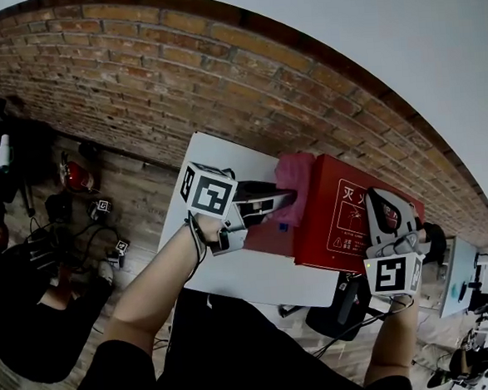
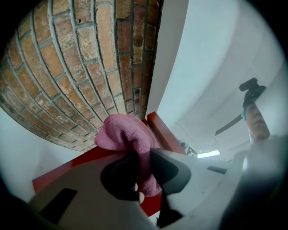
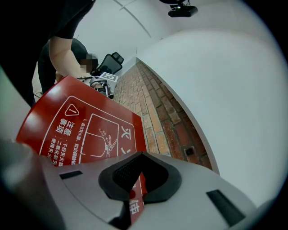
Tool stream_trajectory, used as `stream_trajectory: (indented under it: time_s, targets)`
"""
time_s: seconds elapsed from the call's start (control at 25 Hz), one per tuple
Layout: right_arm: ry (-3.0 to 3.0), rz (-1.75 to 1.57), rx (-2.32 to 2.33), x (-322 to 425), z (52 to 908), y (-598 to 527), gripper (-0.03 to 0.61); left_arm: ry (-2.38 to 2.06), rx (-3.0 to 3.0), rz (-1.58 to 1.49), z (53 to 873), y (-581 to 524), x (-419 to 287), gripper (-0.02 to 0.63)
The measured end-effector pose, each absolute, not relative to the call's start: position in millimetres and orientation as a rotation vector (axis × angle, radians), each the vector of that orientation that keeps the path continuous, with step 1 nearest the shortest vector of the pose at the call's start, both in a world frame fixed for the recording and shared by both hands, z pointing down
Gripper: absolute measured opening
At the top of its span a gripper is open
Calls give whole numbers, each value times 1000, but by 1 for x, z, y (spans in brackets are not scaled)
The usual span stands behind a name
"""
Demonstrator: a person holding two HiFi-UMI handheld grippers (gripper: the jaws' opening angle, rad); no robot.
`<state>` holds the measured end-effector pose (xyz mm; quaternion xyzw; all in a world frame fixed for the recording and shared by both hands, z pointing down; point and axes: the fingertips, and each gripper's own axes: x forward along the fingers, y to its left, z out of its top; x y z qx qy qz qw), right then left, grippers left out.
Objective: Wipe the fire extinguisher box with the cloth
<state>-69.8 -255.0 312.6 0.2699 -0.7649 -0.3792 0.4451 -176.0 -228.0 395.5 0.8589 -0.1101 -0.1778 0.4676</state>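
On the white bench (image 1: 258,276) beside the brick wall (image 1: 136,81) lies the red fire extinguisher box (image 1: 337,217), printed face showing, with the pink cloth (image 1: 293,176) bunched against its left end. The left tool (image 1: 279,202) is clamped on that cloth and holds it against the box's edge. The right tool (image 1: 381,199), at the box's right end, is closed tight on a thin red edge of the box.
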Motion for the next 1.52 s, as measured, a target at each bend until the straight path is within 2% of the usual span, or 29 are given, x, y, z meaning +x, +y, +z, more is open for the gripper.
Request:
stream_trajectory:
  time_s: [1.52]
  targets:
    - [-1890, -932, 669, -69, 315, -256, 20, -312, 2077, -345, 472, -226, -176, 91]
